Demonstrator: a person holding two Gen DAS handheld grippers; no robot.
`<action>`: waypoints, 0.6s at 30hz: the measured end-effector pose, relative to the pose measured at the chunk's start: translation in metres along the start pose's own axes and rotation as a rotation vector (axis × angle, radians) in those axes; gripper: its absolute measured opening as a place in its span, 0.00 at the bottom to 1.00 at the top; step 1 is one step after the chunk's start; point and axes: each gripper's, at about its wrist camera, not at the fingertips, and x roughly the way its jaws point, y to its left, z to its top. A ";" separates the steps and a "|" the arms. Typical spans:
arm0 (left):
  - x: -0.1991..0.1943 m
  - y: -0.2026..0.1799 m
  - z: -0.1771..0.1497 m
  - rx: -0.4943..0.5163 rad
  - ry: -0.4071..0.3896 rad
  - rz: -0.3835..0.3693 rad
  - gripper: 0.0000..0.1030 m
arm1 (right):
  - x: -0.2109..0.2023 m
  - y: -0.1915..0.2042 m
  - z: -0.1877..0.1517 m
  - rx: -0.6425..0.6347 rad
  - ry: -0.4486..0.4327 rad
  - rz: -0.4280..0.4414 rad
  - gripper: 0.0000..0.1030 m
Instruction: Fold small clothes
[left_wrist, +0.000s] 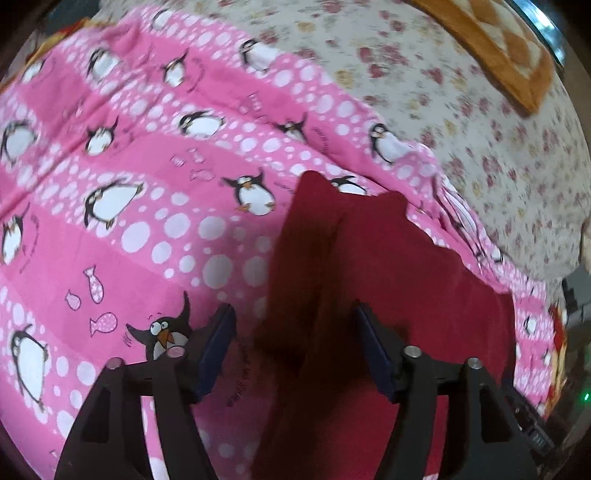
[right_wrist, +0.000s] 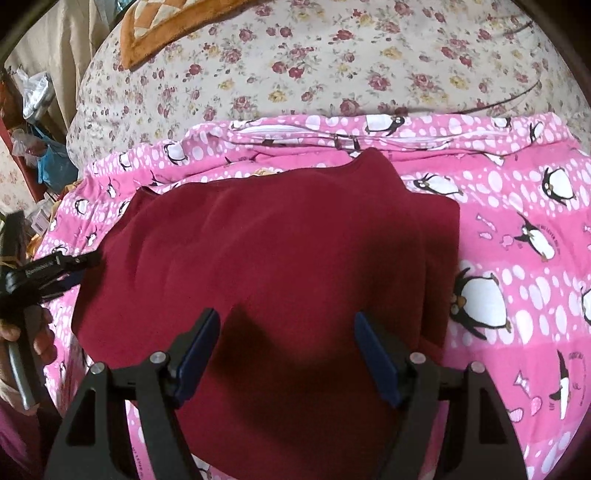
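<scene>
- Left wrist view: the left gripper (left_wrist: 295, 347) points steeply down over a dark red garment (left_wrist: 388, 266) lying on a pink penguin-print sheet (left_wrist: 129, 229). Its jaws stand wide, with a raised fold of the red cloth rising between them; the blue pads (left_wrist: 218, 347) do not press on it. The garment spreads from the gripper toward the right, its far edge uneven with two small peaks. Beyond the sheet lies a cream floral bedcover (left_wrist: 461, 110), and an orange-edged quilt (left_wrist: 509, 55) sits at the top right. The picture is slightly blurred.

- Right wrist view: the right gripper (right_wrist: 288, 354) hangs above the near part of the garment (right_wrist: 280, 240), jaws wide apart and empty, its shadow falling on the cloth. The garment lies mostly flat in the middle of the sheet (right_wrist: 517, 258). At the left edge, the left gripper (right_wrist: 79, 266) reaches the garment's left border, gripped by a hand (right_wrist: 33, 339). The bedcover (right_wrist: 332, 66) fills the background, the quilt (right_wrist: 155, 33) at top left.
</scene>
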 end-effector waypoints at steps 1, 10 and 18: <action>0.002 0.001 0.001 -0.011 0.001 -0.003 0.51 | 0.000 -0.002 0.000 0.010 0.000 0.008 0.77; 0.020 -0.014 0.001 0.045 -0.001 0.015 0.61 | 0.001 -0.003 0.000 0.018 0.006 0.012 0.77; 0.026 -0.015 0.005 0.053 0.025 -0.043 0.53 | 0.001 -0.007 0.000 0.056 0.004 0.044 0.81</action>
